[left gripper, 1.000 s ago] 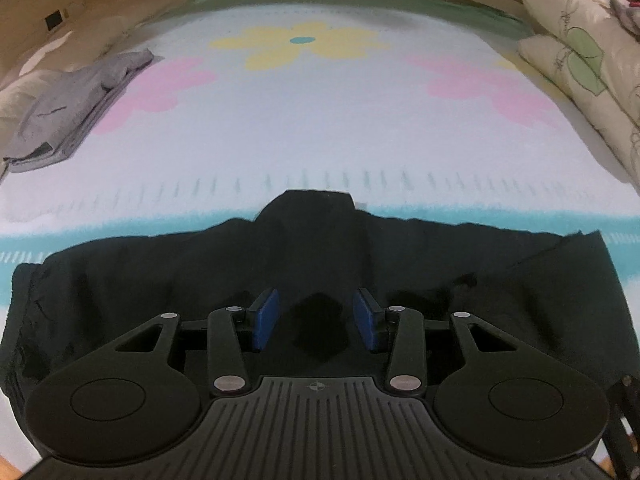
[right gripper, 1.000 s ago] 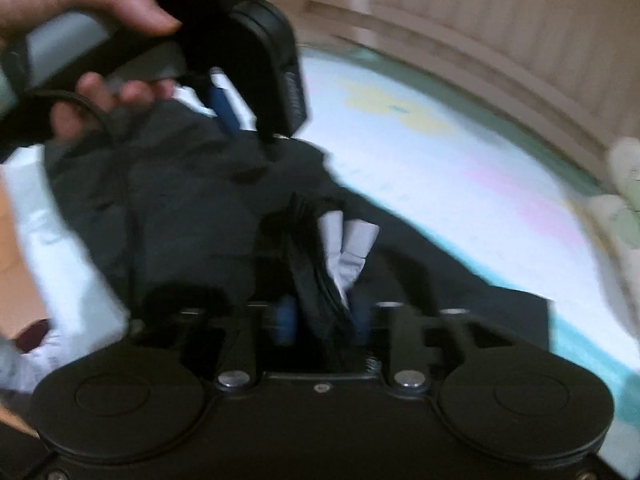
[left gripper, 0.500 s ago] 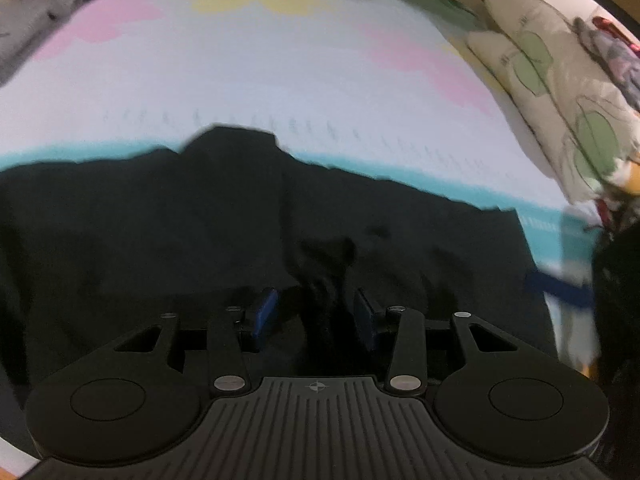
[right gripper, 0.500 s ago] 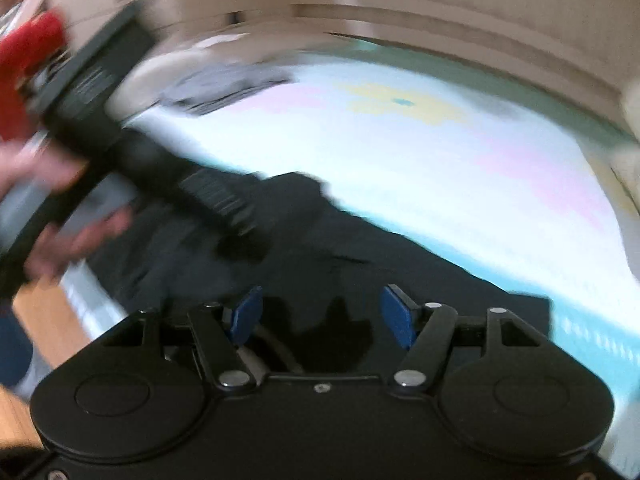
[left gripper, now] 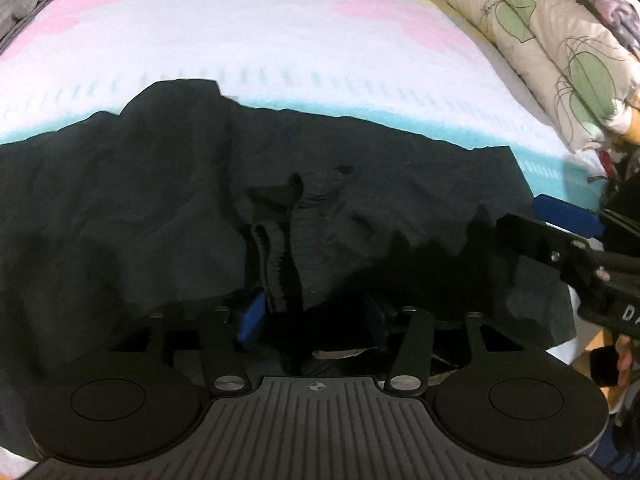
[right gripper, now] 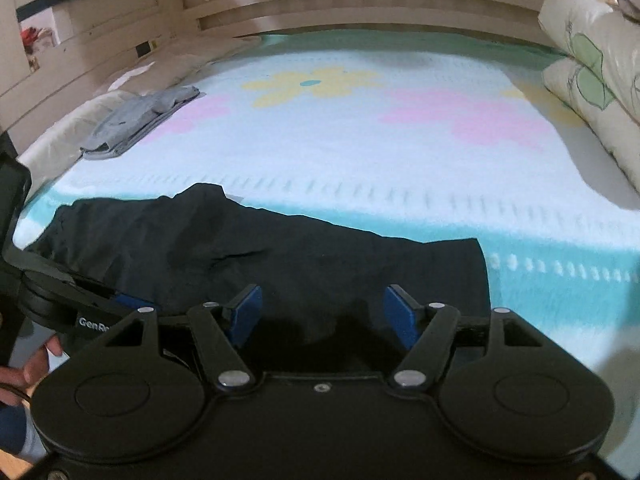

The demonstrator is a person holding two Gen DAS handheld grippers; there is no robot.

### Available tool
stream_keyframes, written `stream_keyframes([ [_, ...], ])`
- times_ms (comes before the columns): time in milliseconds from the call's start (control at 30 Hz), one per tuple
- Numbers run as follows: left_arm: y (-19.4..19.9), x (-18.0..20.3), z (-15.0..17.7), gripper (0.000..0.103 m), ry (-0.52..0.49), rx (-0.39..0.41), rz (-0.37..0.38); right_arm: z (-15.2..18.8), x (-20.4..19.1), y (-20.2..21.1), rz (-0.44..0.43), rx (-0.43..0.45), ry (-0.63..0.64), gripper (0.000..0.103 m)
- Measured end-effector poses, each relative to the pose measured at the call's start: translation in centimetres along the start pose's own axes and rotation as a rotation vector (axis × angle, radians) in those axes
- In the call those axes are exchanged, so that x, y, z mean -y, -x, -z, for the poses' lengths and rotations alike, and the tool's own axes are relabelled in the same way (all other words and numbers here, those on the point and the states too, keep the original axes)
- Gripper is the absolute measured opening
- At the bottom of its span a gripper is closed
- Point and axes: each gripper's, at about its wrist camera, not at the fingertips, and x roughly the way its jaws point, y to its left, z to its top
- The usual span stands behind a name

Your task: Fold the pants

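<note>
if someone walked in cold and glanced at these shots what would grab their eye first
First, the black pants spread across the near edge of the bed, dark against the pale flower-patterned blanket. Next, the left hand-held gripper, its blue pads either side of a bunched fold of the pants, while the right hand-held gripper hangs open over them. Further off, a folded grey garment lies at the blanket's left edge and leaf-print pillows are stacked on the right.

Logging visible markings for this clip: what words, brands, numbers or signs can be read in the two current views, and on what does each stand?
"GenR", cut off by the right tool's body: white print on the left tool, right wrist view.
"DA", cut off at the frame edge: white print on the right tool, left wrist view.
A small compass-like emblem, no letters: on the ribbed body of the left tool, left wrist view.
The black pants show no readable label.
</note>
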Motion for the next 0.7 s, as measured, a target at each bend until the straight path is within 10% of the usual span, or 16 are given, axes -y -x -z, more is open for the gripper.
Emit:
stream_keyframes([
  [233,0.5,0.4,0.1,0.013,-0.032,0.057,0.003,-0.3,1.7,0.3,0.017,0.024,-0.091,0.072],
  [467,4.7,-0.3,-0.7,0.01,-0.097,0.204,-0.079,-0.6,3.6,0.8,0.054,0.049,-0.191,0.072],
  [700,3.2,-3.7,-0.1,0.014,-0.01,0.096,-0.121,-0.5,4.8,0.0,0.088,0.027,-0.237,0.072],
])
